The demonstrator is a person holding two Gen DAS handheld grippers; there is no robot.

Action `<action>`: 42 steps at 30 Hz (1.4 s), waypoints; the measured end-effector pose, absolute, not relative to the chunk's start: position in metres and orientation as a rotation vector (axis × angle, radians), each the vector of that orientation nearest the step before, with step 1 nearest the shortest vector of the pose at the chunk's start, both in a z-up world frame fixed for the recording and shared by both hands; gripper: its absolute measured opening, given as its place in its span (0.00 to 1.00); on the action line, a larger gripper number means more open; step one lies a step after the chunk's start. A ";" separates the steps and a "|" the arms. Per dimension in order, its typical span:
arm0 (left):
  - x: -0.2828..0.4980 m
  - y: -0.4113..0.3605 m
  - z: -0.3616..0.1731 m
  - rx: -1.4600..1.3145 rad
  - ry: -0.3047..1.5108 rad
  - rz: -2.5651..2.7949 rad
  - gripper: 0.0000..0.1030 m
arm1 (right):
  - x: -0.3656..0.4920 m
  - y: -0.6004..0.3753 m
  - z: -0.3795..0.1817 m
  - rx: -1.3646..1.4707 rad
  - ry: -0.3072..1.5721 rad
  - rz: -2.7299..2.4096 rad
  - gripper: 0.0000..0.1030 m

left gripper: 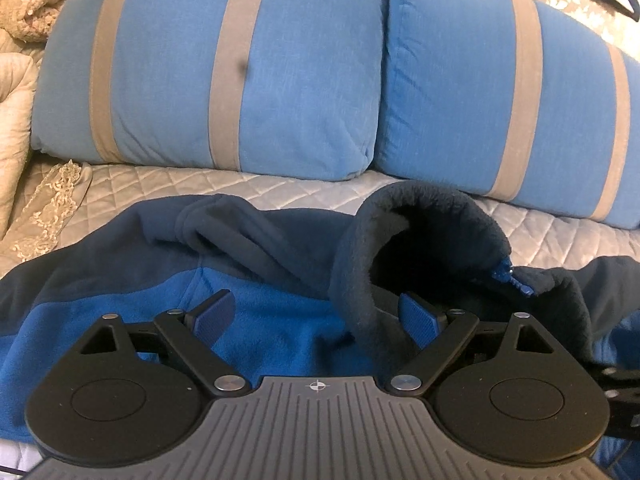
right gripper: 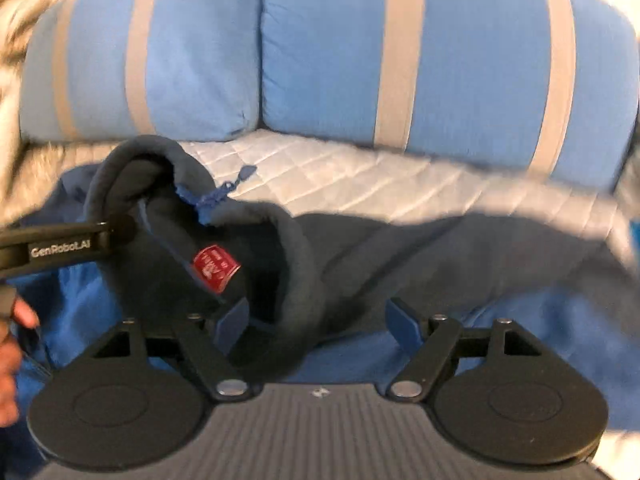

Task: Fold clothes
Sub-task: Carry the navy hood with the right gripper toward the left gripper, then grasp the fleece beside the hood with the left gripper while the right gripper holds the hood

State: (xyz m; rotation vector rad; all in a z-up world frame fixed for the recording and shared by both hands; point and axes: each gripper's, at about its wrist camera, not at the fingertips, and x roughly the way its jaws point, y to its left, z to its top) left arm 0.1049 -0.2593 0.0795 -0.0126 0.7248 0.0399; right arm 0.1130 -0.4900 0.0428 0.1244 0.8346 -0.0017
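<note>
Both claws are seen standing wide over a two-tone fleece jacket [left gripper: 260, 320], royal blue in the body and navy across the shoulders, which is spread on the white quilted bedspread [left gripper: 200, 184] just in front of two blue pillows with grey stripes [left gripper: 224, 68]. The left claw [left gripper: 318, 312] is held open with nothing pinched; the navy stand-up collar [left gripper: 360, 280] rises between its blue pads [left gripper: 212, 312], and whether it brushes the inner pad cannot be told. The right claw [right gripper: 316, 320] is likewise spread apart and empty-handed, the collar's thick rolled edge [right gripper: 296, 280] lying between its pads with no pressure on it. Trouble is judged likeliest at that collar: it stands bulky and curled, and if only its lip is caught, the fleece may be dragged into a bunch instead of laid flat. The blue zipper pull [left gripper: 506, 276] sticks out at the collar's end, and a pad closed on it could slip off the hard slider. The red sewn-in label [right gripper: 216, 268] is exposed inside the neck, so a careless pinch there may lift one layer alone. The right wrist view is smeared with blur, so a hasty closure may miss its mark. The left claw's black arm [right gripper: 60, 248] is seen close beside the collar, and a collision between the two tools is a fair risk. As for containers, none is visible: no basket, box or drawer.
</note>
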 end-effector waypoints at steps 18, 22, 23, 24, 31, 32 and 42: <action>0.150 -0.238 0.108 0.181 0.778 -0.209 0.85 | 0.103 -0.518 0.037 0.264 0.798 0.057 0.52; 0.147 -0.222 0.106 0.173 0.782 -0.260 0.52 | 0.103 -0.527 0.033 0.376 0.795 0.118 0.32; 0.147 -0.218 0.105 0.169 0.787 -0.272 0.52 | 0.103 -0.531 0.031 0.414 0.800 0.128 0.28; 0.146 -0.214 0.103 0.167 0.786 -0.290 0.52 | 0.103 -0.533 0.030 0.433 0.803 0.123 0.25; 0.139 -0.208 0.093 0.201 0.762 -0.374 0.53 | 0.101 -0.533 0.027 0.420 0.805 0.091 0.25; 0.138 -0.209 0.092 0.212 0.758 -0.385 0.53 | 0.102 -0.531 0.028 0.408 0.806 0.102 0.25; 0.141 -0.207 0.086 0.174 0.767 -0.365 0.16 | 0.103 -0.524 0.028 0.314 0.829 0.087 0.09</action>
